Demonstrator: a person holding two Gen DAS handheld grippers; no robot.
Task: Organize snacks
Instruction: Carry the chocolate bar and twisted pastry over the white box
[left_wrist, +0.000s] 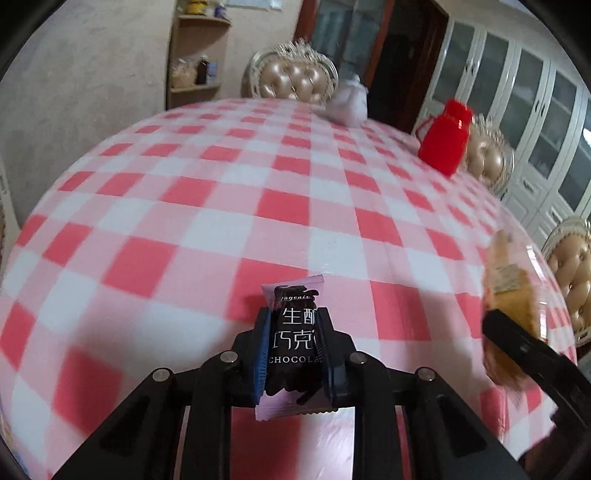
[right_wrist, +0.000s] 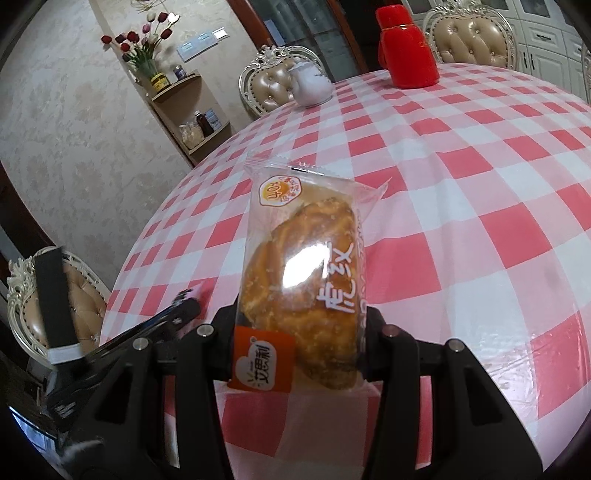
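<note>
Black chocolate packet (left_wrist: 293, 347) and clear-wrapped pastry (right_wrist: 303, 280), both lifted.

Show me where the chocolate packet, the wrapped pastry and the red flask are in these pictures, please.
chocolate packet (left_wrist: 293, 332): left wrist view, on its dark printed front.
wrapped pastry (right_wrist: 303, 280): right wrist view, on the golden pastry under the clear wrapper.
red flask (right_wrist: 408, 55): right wrist view, on its body.

Both grippers point downward: the left gripper (left_wrist: 291, 328) is closed tight, the right gripper (right_wrist: 303, 325) partly closed.
</note>
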